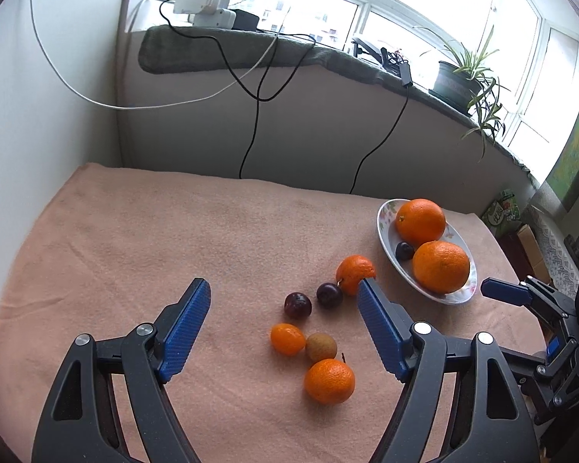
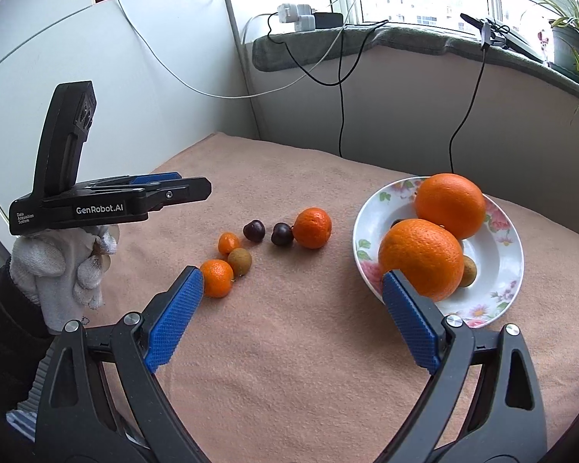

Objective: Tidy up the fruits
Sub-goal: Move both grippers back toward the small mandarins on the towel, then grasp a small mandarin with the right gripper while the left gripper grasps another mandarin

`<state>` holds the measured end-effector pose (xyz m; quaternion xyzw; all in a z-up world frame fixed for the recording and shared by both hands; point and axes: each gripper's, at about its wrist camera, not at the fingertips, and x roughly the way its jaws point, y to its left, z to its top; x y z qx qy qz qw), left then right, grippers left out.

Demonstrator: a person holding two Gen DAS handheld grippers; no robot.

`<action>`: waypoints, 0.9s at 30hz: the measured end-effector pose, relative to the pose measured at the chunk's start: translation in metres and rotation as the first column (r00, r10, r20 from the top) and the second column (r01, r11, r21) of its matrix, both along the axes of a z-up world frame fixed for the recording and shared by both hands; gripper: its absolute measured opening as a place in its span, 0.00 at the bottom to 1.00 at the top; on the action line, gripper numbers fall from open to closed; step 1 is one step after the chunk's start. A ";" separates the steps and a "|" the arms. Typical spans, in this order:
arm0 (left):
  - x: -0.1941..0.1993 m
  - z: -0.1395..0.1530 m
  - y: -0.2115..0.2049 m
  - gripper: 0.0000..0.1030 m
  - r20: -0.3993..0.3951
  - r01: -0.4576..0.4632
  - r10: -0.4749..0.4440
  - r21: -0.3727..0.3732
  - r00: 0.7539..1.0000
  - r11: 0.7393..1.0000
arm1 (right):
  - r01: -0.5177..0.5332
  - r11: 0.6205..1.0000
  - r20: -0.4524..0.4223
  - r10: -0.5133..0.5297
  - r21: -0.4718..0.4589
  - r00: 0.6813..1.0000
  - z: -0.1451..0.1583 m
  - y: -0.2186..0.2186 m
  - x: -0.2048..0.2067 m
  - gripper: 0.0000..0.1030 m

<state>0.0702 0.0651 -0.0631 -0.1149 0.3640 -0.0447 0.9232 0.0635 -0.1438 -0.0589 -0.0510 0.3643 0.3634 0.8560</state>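
Both empty: left hand-held gripper (image 1: 283, 297), marked "GenRobot.AI", and right hand-held gripper (image 2: 293, 283) gape wide.

The left claw (image 1: 283, 293) hangs spread wide above loose tangerines, plums and a longan on the pink-covered worktop (image 1: 135, 239); a floral plate (image 1: 386, 231) holds two oranges beside them.

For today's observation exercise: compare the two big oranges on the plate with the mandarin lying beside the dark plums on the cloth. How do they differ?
Size: the oranges are clearly larger than the mandarin.
Place: the oranges rest on the flowered plate; the mandarin lies on the pink cloth, touching a dark plum.
Shape: the oranges look rounder; the mandarin looks flatter and lumpier.
Shared: all are orange with dimpled peel, and neither gripper holds any.
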 end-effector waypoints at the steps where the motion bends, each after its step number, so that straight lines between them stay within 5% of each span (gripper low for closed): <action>1: -0.002 -0.003 0.002 0.75 -0.006 -0.001 0.001 -0.005 1.000 1.000 | -0.011 1.000 -0.005 0.011 -0.001 1.000 -0.002 0.004 -0.001 0.93; 15: -0.010 -0.036 0.008 0.57 -0.078 0.029 -0.036 -0.092 0.996 0.995 | -0.121 0.993 -0.149 0.121 0.010 0.981 -0.039 0.056 0.002 0.92; 27: -0.003 -0.048 0.009 0.45 -0.110 0.052 -0.068 -0.143 0.992 0.988 | -0.151 0.988 -0.237 0.152 0.024 0.960 -0.058 0.076 0.010 0.65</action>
